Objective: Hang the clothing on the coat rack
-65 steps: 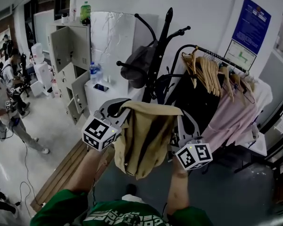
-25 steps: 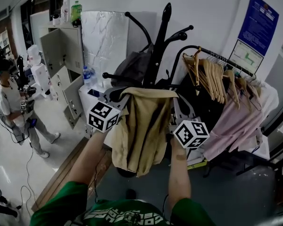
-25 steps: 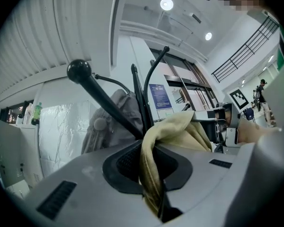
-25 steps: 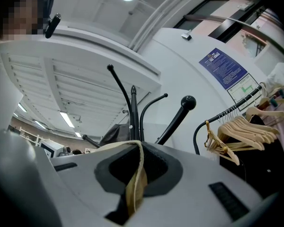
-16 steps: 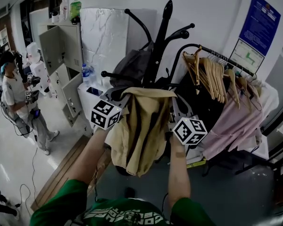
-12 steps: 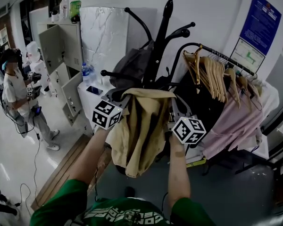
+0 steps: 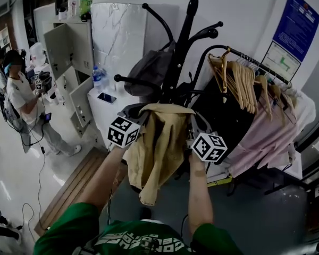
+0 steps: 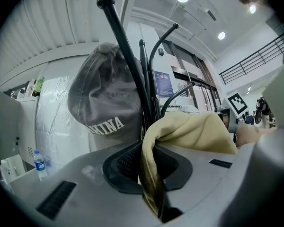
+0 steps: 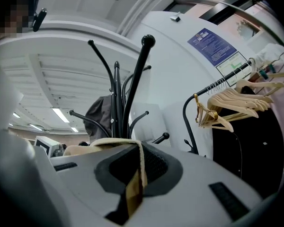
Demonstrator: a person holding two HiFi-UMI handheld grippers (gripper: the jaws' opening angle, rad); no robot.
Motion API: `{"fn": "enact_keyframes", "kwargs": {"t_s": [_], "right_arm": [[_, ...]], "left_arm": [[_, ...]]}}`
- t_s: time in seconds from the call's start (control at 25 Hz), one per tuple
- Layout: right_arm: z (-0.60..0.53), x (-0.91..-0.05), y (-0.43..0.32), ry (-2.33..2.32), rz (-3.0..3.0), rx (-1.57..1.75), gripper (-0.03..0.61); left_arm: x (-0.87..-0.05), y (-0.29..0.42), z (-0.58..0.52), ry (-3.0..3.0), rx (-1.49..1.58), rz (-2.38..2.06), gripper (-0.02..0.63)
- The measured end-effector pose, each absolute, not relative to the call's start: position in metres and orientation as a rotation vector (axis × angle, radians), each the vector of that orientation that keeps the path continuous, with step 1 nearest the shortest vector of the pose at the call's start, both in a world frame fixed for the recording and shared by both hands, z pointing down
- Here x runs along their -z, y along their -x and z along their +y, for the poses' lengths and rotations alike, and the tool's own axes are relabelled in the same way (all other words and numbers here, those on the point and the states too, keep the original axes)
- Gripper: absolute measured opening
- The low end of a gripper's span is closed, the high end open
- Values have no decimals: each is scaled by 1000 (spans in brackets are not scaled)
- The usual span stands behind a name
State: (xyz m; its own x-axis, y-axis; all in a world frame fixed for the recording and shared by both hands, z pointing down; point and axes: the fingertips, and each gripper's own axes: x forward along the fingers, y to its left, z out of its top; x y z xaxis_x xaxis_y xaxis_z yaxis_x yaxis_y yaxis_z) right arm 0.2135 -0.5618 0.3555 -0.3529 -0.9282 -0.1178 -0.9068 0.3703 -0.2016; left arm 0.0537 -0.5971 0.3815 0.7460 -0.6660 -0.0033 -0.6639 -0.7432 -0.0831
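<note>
The left gripper (image 8: pixel 150 174) has its jaws nearly together, pinching a fold of the tan garment (image 7: pixel 158 147). The right gripper (image 9: pixel 135 181) is likewise clamped almost closed on a thin edge of the same cloth. The garment spans between the two grippers and drapes down below them. The black rack (image 7: pixel 178 57) stands just ahead of both sets of jaws, not touching the cloth, with a grey cap (image 8: pixel 106 108) on it directly in front of the left gripper. Wooden hangers (image 9: pixel 236 100) hang off to the right gripper's right.
</note>
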Motion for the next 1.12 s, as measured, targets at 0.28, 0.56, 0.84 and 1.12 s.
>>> {"fn": "enact_keyframes", "kwargs": {"t_s": [0.28,0.56,0.84,1.12], "right_arm": [[-557,-381,-210,1683,2447,164,15],[-547,-407,-199,1689,2485,194,15],[-537,-418,-187,1689,2531,176,15],[-531,-427,-176,1681,2560,175,15]], "left_arm": [[-404,-56,-588,2884,53,1108,25],[-427,-64,-575,2928,57,1098,25],[-443,-78,-562,2955,49,1081,25],[-451,-91,-554,2968,47,1063,23]]}}
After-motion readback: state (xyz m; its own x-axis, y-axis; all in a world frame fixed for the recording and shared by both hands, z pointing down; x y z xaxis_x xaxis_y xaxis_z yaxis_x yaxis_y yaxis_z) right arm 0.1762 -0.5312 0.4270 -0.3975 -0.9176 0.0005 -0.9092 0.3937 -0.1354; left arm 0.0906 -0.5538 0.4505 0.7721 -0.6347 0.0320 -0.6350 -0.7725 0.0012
